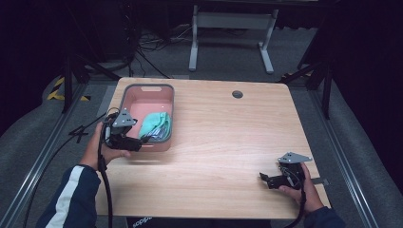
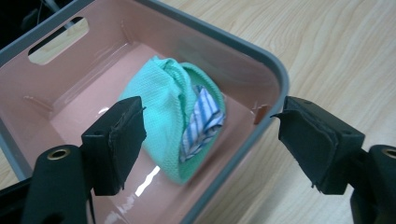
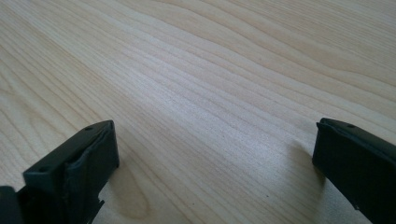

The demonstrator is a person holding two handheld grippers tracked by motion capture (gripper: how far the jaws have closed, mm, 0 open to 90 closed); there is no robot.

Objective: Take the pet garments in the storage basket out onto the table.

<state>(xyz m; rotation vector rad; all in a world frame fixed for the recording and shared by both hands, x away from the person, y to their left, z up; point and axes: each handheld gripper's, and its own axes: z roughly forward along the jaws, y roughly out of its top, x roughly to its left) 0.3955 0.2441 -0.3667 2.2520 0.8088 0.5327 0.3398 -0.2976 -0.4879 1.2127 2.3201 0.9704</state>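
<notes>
A pink bin with a grey rim (image 1: 127, 94) (image 2: 280, 74) stands at the table's far left. Inside it lies a bundled green cloth (image 1: 157, 122) (image 2: 163, 98) with a blue-and-white striped cloth (image 2: 203, 119) tucked into it. My left gripper (image 1: 138, 144) (image 2: 210, 140) hovers at the bin's near left corner, open, its jaws either side of the rim and nothing pressed between them. My right gripper (image 1: 264, 178) (image 3: 215, 163) rests low over the bare wood at the table's near right, open and empty.
The wooden table (image 1: 228, 137) has a round cable hole (image 1: 237, 94) near its far edge. Beyond the table stands a white desk frame (image 1: 233, 33) on the grey floor, with cables at the far left.
</notes>
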